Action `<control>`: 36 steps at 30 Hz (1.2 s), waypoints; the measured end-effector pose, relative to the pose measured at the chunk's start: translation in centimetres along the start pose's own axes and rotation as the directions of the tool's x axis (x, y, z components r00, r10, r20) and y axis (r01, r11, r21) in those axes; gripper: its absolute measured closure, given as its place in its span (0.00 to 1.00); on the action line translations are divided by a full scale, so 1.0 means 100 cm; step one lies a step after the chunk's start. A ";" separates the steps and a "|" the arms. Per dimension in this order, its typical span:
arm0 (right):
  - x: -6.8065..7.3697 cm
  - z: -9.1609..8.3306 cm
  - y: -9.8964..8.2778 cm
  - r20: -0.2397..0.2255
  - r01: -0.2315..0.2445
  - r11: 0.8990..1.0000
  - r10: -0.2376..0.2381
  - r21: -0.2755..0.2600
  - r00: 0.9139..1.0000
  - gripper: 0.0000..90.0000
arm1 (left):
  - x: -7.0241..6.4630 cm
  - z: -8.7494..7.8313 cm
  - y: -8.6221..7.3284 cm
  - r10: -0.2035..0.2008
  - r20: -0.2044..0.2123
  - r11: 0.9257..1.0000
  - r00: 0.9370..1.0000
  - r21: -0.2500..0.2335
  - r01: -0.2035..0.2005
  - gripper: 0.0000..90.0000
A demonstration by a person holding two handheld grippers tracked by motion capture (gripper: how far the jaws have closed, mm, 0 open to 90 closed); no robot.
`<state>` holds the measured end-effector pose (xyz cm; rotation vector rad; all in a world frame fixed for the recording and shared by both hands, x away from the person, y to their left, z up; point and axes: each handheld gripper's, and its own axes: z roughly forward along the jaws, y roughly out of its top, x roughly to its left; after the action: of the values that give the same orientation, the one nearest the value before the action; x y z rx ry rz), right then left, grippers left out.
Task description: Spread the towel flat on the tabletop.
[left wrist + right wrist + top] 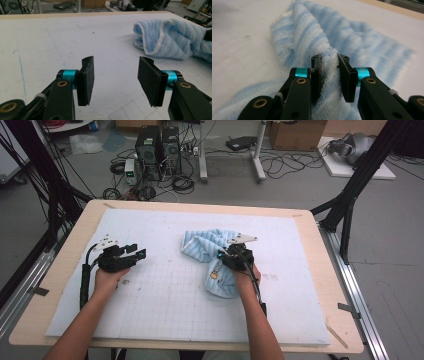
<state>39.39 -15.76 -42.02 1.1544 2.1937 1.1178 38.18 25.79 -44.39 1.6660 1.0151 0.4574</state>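
So the right gripper (329, 68) is pinching a raised fold of the blue striped towel (210, 251), probably to lift or drag it so it can be spread or folded. The towel sits bunched near the middle of the surface (165, 295). Off to the towel's left, the left gripper (115, 75) waits with jaws spread, nothing in them. The hand covers part of the towel, so I can't trace its edges.

Both black grippers, left gripper (141, 253) and right gripper (329, 75), have teal collars, brass-coloured pivot screws, grey three-cornered top plates and trailing black cables.
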 end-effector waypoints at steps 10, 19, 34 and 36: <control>0.012 -0.010 0.004 0.004 0.021 1.000 -0.021 -0.017 1.000 0.53 | -0.001 0.001 0.000 0.009 0.002 1.000 1.000 0.006 -0.009 0.53; 0.038 -0.033 0.013 -0.059 0.078 0.993 -0.083 -0.089 0.995 0.46 | 0.001 -0.001 0.001 0.001 0.000 1.000 1.000 -0.006 -0.001 0.53; 0.083 0.015 -0.004 -0.028 0.231 0.935 -0.232 0.269 0.972 0.31 | -0.008 -0.003 0.004 0.048 0.034 0.998 0.998 -0.050 -0.047 0.46; 0.079 0.015 -0.004 -0.095 0.199 0.941 -0.179 0.273 0.979 0.50 | -0.008 -0.002 0.004 0.046 0.032 0.998 0.998 -0.050 -0.044 0.46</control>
<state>35.69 -8.74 -43.19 0.9972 2.5176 0.7947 37.74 25.27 -43.78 1.6501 0.9363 0.4789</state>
